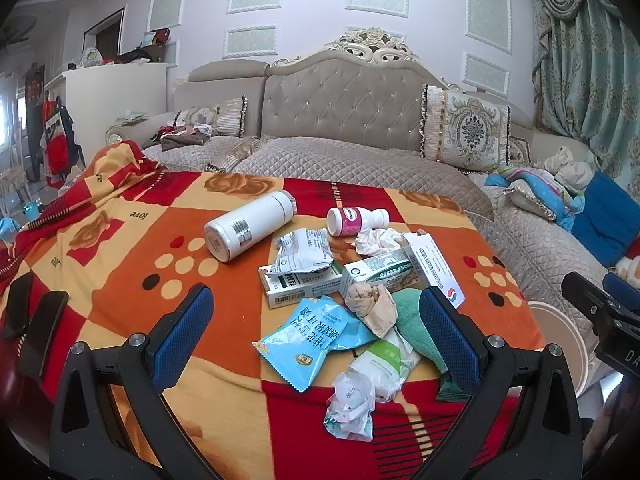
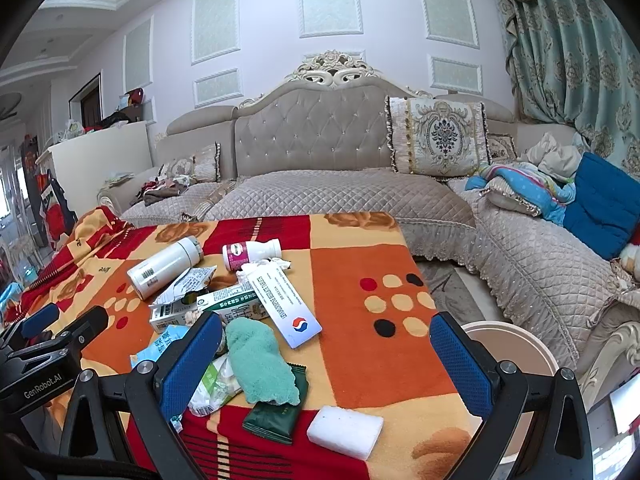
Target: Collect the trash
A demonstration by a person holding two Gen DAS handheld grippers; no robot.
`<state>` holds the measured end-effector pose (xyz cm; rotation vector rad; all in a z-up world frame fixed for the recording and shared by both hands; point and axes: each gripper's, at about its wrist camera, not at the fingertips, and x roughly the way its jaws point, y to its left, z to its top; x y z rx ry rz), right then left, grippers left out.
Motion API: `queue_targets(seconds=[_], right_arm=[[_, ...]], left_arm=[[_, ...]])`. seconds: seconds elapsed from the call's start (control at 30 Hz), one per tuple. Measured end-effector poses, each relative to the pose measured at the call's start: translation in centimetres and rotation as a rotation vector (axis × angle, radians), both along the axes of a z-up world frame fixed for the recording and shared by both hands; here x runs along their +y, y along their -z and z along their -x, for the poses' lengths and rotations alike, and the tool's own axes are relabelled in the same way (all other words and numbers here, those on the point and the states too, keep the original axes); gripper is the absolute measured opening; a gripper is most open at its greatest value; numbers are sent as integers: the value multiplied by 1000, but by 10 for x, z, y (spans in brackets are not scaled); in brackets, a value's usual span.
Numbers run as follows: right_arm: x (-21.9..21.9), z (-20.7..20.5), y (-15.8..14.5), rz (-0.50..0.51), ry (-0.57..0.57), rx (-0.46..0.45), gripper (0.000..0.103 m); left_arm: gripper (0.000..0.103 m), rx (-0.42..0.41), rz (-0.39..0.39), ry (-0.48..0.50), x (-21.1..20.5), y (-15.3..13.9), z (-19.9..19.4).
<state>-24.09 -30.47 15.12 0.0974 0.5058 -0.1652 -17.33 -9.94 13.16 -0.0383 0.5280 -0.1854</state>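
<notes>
Room: pale panelled wall, teal patterned curtain (image 2: pixel 580 60), beige quilted sofa (image 2: pixel 332 196) with tufted back and patterned cushion (image 2: pixel 438 136). Tabletop (image 2: pixel 360 248) in front of the sofa, covered by a red, orange and cream blanket. Round beige bin (image 2: pixel 508 344) beside the tabletop on its right, rim partly hidden. Trash piled on the tabletop's near left part: white bottle (image 1: pixel 248 226) lying on its side; long white box (image 2: pixel 282 304) angled across a green-and-white carton (image 2: pixel 232 308); green cloth (image 2: pixel 260 360) overlapping a dark green packet (image 2: pixel 276 416); light blue snack packet (image 1: pixel 308 340); small pink-labelled bottle (image 1: pixel 356 220) on its side; white sponge (image 2: pixel 344 430) lying apart near the front edge; crumpled tan paper (image 1: pixel 370 304). Left hand-held gripper (image 1: pixel 316 332): fingers spread wide, holding nothing, hovering low over the pile. Right hand-held gripper (image 2: pixel 328 364): fingers spread wide, holding nothing, straddling cloth and bare blanket.
</notes>
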Motion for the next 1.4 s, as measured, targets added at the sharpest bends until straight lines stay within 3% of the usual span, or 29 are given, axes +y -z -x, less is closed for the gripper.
queue_targets(seconds=[1.4], right_arm=[[-3, -1, 14, 4, -4, 49, 103]], left_arm=[[102, 53, 8, -5, 5, 12, -6]])
